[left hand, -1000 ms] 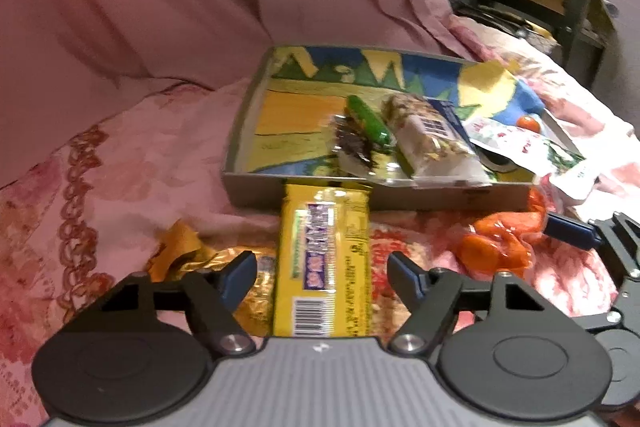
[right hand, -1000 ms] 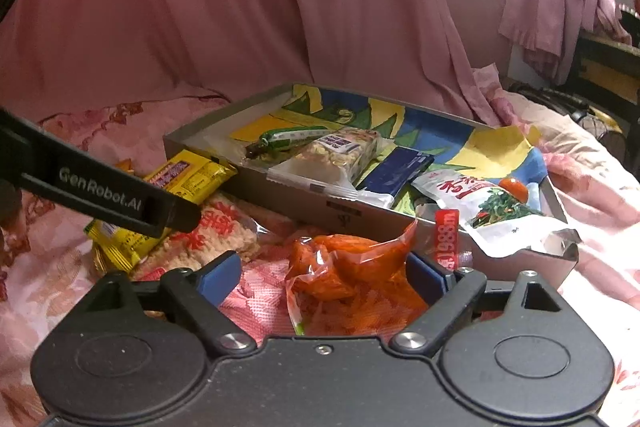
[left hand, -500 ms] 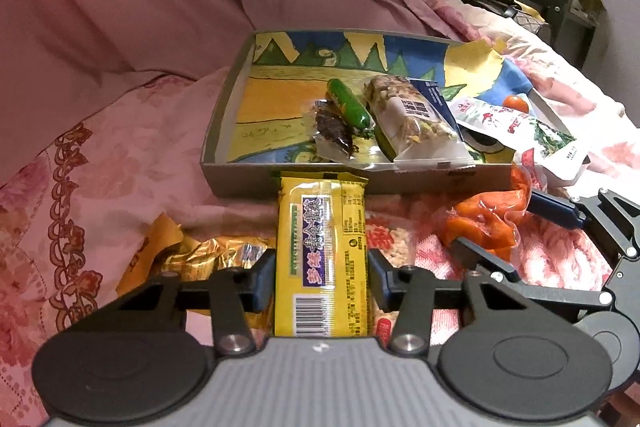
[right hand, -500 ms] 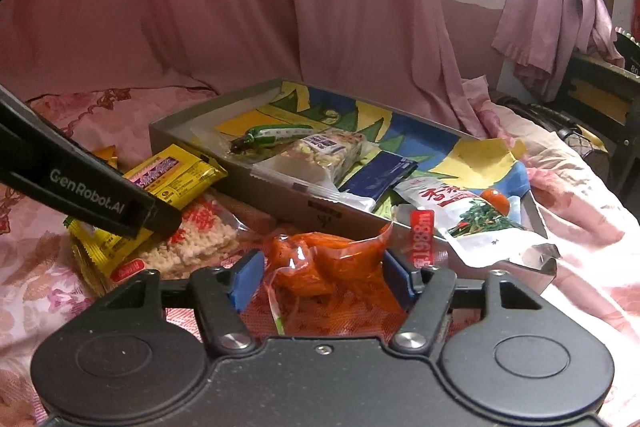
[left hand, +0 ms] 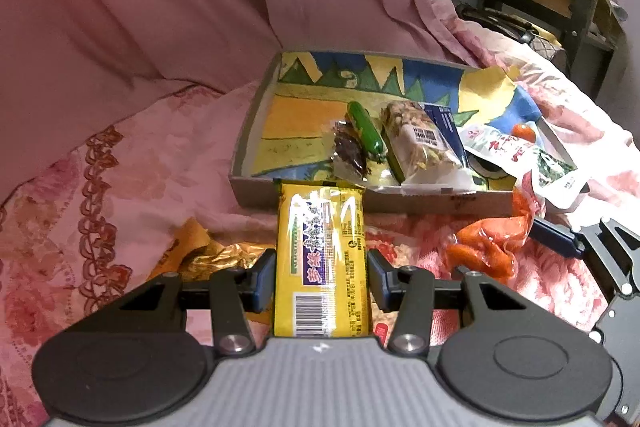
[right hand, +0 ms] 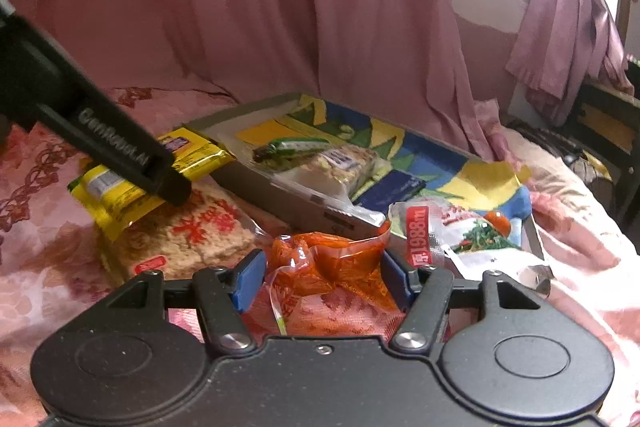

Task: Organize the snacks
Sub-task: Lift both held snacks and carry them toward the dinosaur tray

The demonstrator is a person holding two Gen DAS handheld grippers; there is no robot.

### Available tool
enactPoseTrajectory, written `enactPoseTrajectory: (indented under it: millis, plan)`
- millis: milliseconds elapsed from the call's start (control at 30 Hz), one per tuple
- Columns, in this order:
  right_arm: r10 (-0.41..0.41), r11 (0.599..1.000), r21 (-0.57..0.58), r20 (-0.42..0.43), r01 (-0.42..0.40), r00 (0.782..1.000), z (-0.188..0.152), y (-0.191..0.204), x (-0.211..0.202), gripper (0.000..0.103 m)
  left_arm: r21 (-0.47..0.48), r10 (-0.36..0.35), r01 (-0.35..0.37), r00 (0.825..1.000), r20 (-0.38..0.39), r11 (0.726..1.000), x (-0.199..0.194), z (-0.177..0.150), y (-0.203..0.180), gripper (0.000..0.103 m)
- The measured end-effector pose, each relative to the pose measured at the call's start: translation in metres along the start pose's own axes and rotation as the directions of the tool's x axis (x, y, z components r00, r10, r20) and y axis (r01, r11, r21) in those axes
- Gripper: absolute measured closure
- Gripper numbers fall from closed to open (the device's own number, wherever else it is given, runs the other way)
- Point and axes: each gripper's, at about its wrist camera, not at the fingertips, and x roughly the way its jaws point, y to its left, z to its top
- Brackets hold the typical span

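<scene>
While clamping yellow packet [left hand: 322, 259] | left hand-held gripper [left hand: 322, 277] | above bedspread [left hand: 120, 195]

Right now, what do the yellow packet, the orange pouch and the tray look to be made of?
Yellow packet: glossy plastic film, judging by glare streaks and crimped ends.
Orange pouch: clear, shiny soft plastic, wrinkled, orange contents showing through.
Tray: likely matte grey cardboard with thin straight walls and a printed liner.

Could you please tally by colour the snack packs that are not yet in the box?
Yellow pack: 1
Orange pack: 1
Clear pack of rice cakes with red print: 1
Gold wrapper, crumpled and partly hidden: 1
Total: 4
</scene>
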Motion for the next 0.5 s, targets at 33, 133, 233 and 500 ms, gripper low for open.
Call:
enactPoseTrajectory:
  millis: [33,133,233,500]
  plan:
    - [0.003,1.000,-0.004,0.009,-0.003,1.000,0.001,0.001,-0.003,0.039,-0.002,0.005,-0.005,1.000,0.003,1.000,-0.003,0.001,0.000,0.052]
    - [0.004,1.000,-0.018,0.047,-0.003,0.999,0.003,0.003,-0.013,0.039,-0.017,0.014,-0.014,1.000,0.016,1.000,-0.010,0.005,0.001,0.052]
    - [0.001,1.000,-0.020,0.084,0.001,0.997,0.007,0.003,-0.021,0.038,-0.031,0.020,-0.020,0.999,0.025,0.999,-0.015,0.010,0.000,0.052]
    - [-0.040,0.999,0.038,0.135,0.035,0.990,0.018,-0.013,-0.029,0.038,-0.021,0.043,-0.042,0.996,0.073,0.999,-0.022,0.032,-0.015,0.052]
